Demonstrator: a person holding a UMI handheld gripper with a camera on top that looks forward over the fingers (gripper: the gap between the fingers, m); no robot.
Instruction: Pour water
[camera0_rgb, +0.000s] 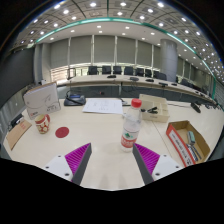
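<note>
While the gripper (111, 160) hangs spread and empty short of the capped bottle (131, 125), pouring into the cup (42, 123) remains undone.

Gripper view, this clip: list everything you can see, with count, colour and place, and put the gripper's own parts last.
Water bottle: one, clear with red cap, upright on the table just ahead of the fingers.
Paper cup: one, white with red print, left of the bottle.
Red disc: one, flat on the table beside the cup.
Cardboard box: one, brown, open, right of the bottle.
Papers: white, beyond the bottle.
Table: one, pale.
Chairs: several, dark, far side.
Gripper: one, magenta pads, fingers open, holding nothing.
</note>
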